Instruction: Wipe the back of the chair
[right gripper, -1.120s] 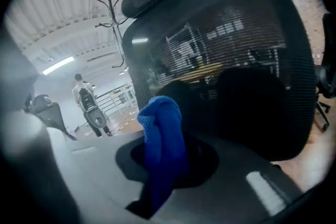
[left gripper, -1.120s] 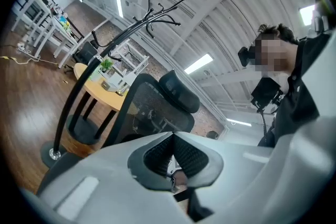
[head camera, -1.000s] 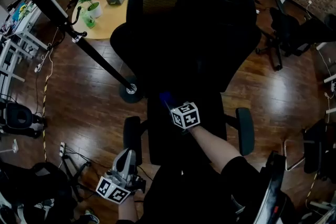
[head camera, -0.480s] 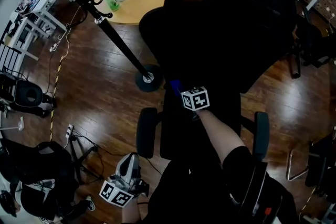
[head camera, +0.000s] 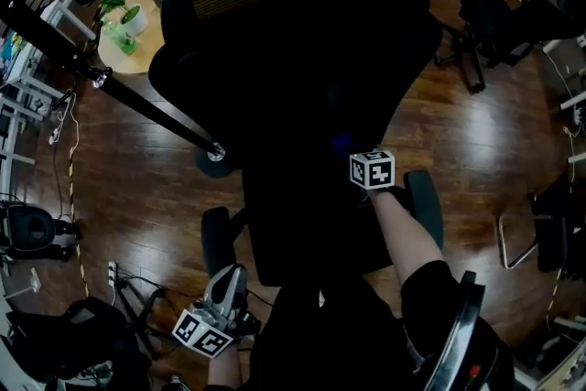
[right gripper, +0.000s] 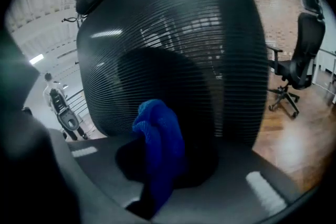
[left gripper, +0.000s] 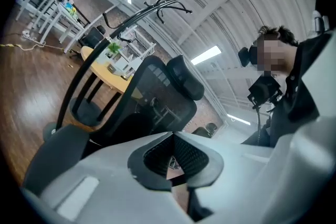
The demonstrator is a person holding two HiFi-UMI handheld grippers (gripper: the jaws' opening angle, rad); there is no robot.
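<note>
A black mesh office chair [head camera: 302, 32] fills the middle of the head view, its back toward me. My right gripper [head camera: 352, 149] is shut on a blue cloth [head camera: 341, 142], low on the backrest just above the seat and right of centre. In the right gripper view the cloth [right gripper: 160, 139] bulges up between the jaws of the right gripper [right gripper: 157, 170], right against the mesh back [right gripper: 178, 44]. My left gripper [head camera: 220, 298] hangs low at my left side, shut and with nothing in it. From the left gripper [left gripper: 172, 173] the chair [left gripper: 157, 92] shows off to the side.
A round wooden table [head camera: 137, 46] with a potted plant [head camera: 119, 0] stands at the back left. A black coat-stand pole [head camera: 137, 101] slants down to its base [head camera: 216, 156] beside the chair. More office chairs [head camera: 494, 14] stand at the right, and cables [head camera: 69, 133] lie at the left.
My right gripper has carried the blue cloth rightward across the lower backrest. The left gripper has stayed low at my side, and the head view has swung.
</note>
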